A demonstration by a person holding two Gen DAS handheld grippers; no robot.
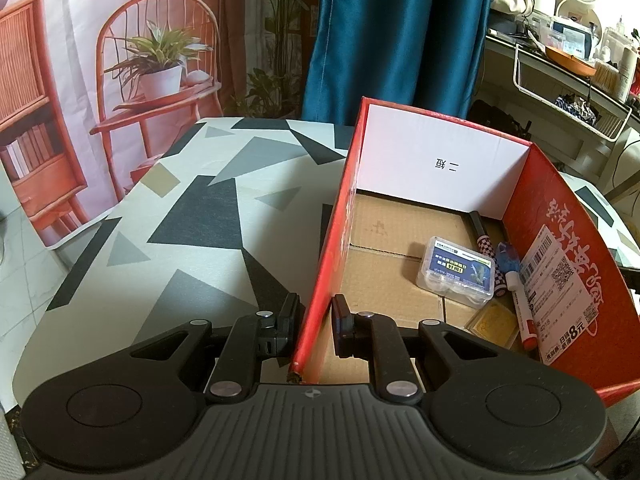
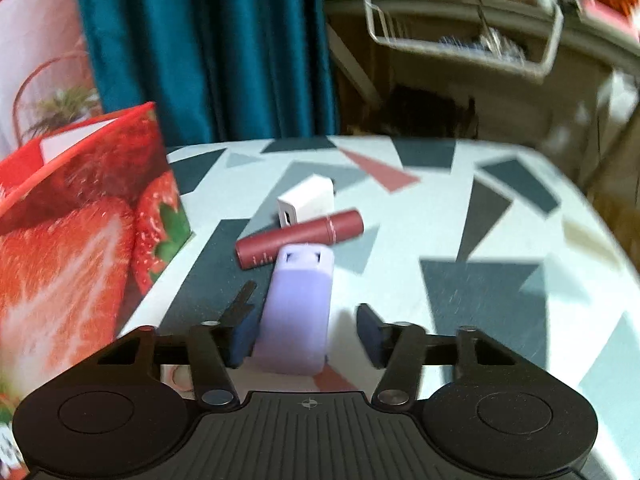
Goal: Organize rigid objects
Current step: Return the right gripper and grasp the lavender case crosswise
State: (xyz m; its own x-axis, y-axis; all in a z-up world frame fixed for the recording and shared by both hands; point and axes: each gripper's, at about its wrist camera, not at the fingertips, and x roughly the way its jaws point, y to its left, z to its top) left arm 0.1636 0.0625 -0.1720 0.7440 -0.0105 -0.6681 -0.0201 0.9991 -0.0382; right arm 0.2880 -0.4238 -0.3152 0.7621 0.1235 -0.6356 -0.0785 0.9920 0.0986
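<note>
Left wrist view: left gripper (image 1: pixel 316 330) clenched on the near side wall of the red cardboard box (image 1: pixel 560 248), one pad outside, one inside, steadying it.

Inside the box, at 2 o'clock from the jaws:
- clear plastic case with a blue label (image 1: pixel 456 272)
- black-and-white checkered tube (image 1: pixel 490 256)
- white marker with a red cap (image 1: pixel 520 312)
- small blue item (image 1: pixel 508 258), too small to identify
- flat gold-coloured packet (image 1: pixel 494 326)

Right wrist view, blurred: right gripper (image 2: pixel 306 332) low over the table, jaws partly spread. Lilac plastic block with a slotted end (image 2: pixel 298 308) lies between them; left pad is at its side, right pad stands clear. Not gripped, as far as the blur allows.

Beyond it at 12 o'clock:
- dark pink cylindrical lipstick tube (image 2: pixel 300 238), lying crosswise, touching the lilac block's far end
- white rectangular charger block (image 2: pixel 306 198), just behind the tube

Box's strawberry-printed outer wall sits at 9 to 10 o'clock.

Progress, judged: several items boxed; three remain on the table. Lilac block looks next, needing the jaws to close on it.

Surface: tablecloth with grey, black and pink triangles (image 1: pixel 192 216).

Room: teal curtain (image 1: pixel 384 32) at 12 o'clock, printed backdrop of a red chair and a potted plant (image 1: pixel 160 60) at 10 o'clock, cluttered shelf with a white wire basket (image 1: pixel 576 92) at 2 o'clock.
</note>
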